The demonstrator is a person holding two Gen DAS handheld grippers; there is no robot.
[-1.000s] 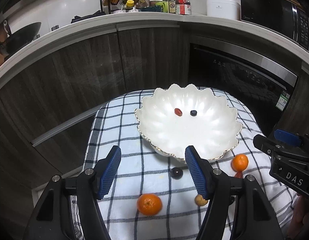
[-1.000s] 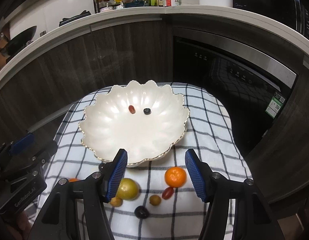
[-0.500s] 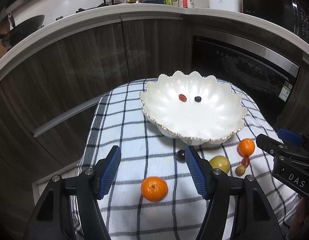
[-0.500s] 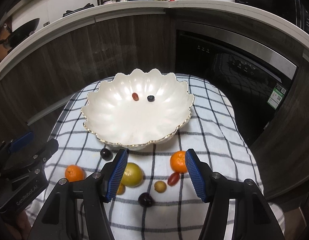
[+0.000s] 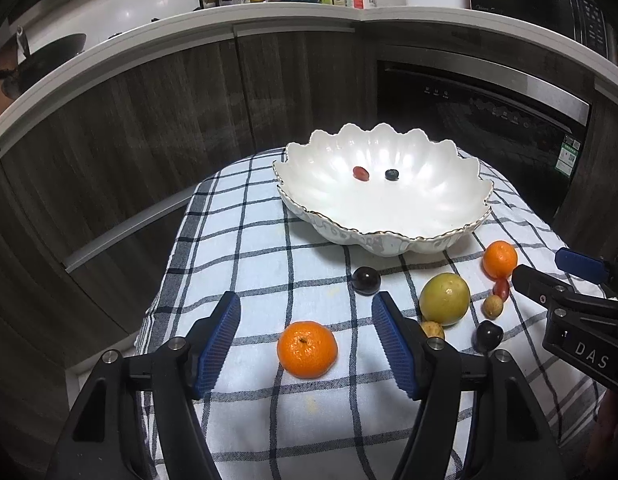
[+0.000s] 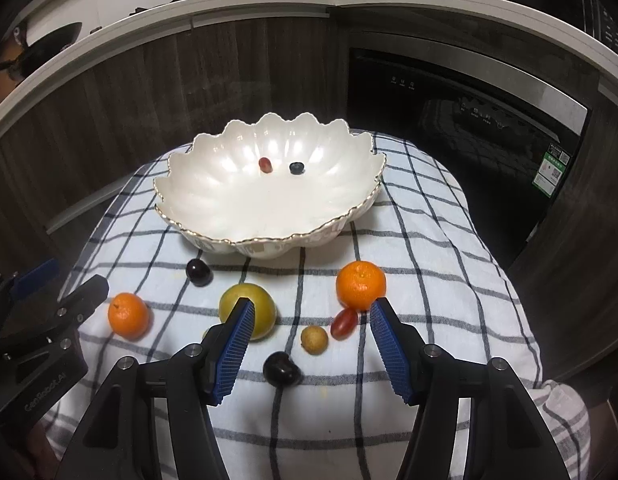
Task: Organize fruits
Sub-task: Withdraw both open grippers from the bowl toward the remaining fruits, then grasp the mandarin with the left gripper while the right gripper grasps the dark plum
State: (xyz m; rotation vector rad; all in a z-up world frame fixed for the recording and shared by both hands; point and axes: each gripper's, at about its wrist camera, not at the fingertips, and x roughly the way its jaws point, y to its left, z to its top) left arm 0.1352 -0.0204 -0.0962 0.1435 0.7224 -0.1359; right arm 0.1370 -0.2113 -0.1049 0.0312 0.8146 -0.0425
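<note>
Left gripper (image 5: 306, 336) wide open, holding nothing; a mandarin (image 5: 307, 349) sits on the checked cloth (image 5: 245, 264) between its blue pads, not touched. Right gripper (image 6: 312, 332) also wide open and empty, hovering over a small tan fruit (image 6: 314, 340), a cherry tomato (image 6: 343, 323) and a dark plum (image 6: 281, 368). Second mandarin (image 6: 361, 284) just past its right pad, green-yellow fruit (image 6: 253, 306) behind its left pad. White scalloped bowl (image 6: 213, 184) on the far side holds one red grape (image 6: 265, 164) and one blueberry (image 6: 296, 167), apart. Another dark plum (image 6: 199, 273) lies near the bowl's front.
</note>
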